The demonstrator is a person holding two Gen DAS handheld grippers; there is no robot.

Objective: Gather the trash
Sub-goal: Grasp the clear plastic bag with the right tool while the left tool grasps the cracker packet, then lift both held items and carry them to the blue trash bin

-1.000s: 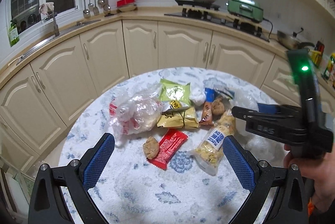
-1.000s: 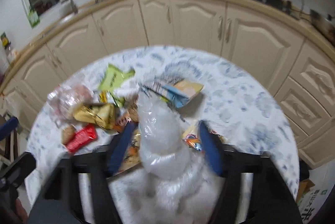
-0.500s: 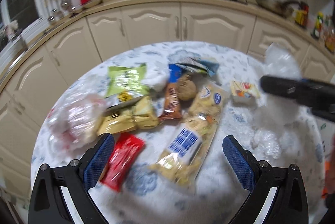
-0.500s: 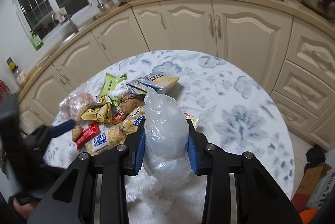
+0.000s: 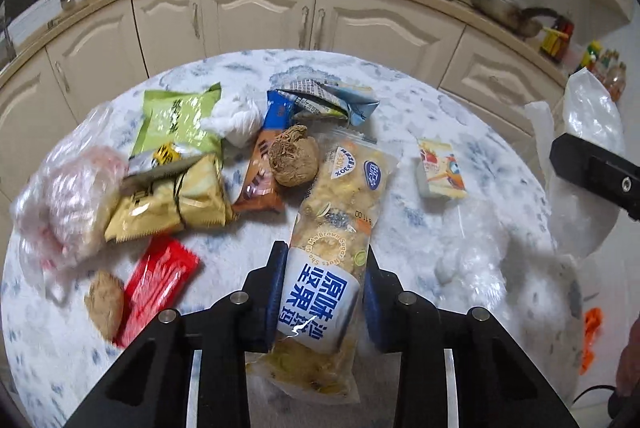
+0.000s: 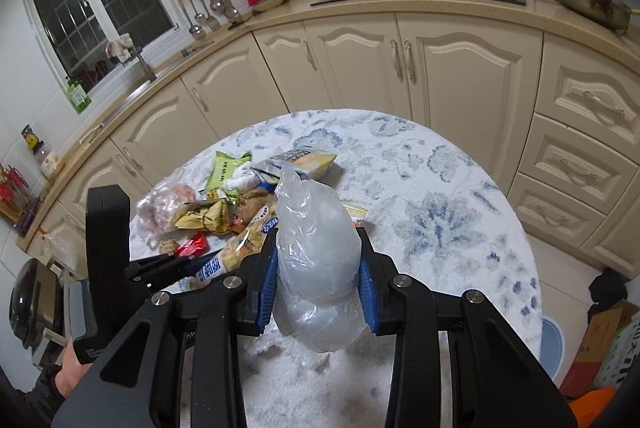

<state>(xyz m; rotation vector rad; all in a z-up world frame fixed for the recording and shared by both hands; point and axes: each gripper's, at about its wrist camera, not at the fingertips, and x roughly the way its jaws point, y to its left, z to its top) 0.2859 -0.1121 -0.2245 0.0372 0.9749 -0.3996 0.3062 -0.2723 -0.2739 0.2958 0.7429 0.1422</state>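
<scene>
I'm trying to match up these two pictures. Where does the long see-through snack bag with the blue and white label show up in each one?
Left wrist view: the snack bag is at bottom centre, squeezed between the left gripper pads, reaching up toward the brown bun.
Right wrist view: the same bag lies left of centre, partly behind the clear plastic bag.
Shared landmark: the green wrapper.

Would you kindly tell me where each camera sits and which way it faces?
Left wrist: on the left tongs, looking down at the table; they have just closed on the long nut packet.
Right wrist: on the right tongs, facing the cabinets; they grip a clear plastic bag; a hand shows.
Shared: the table's wrappers, and each view shows the other tongs.
</scene>
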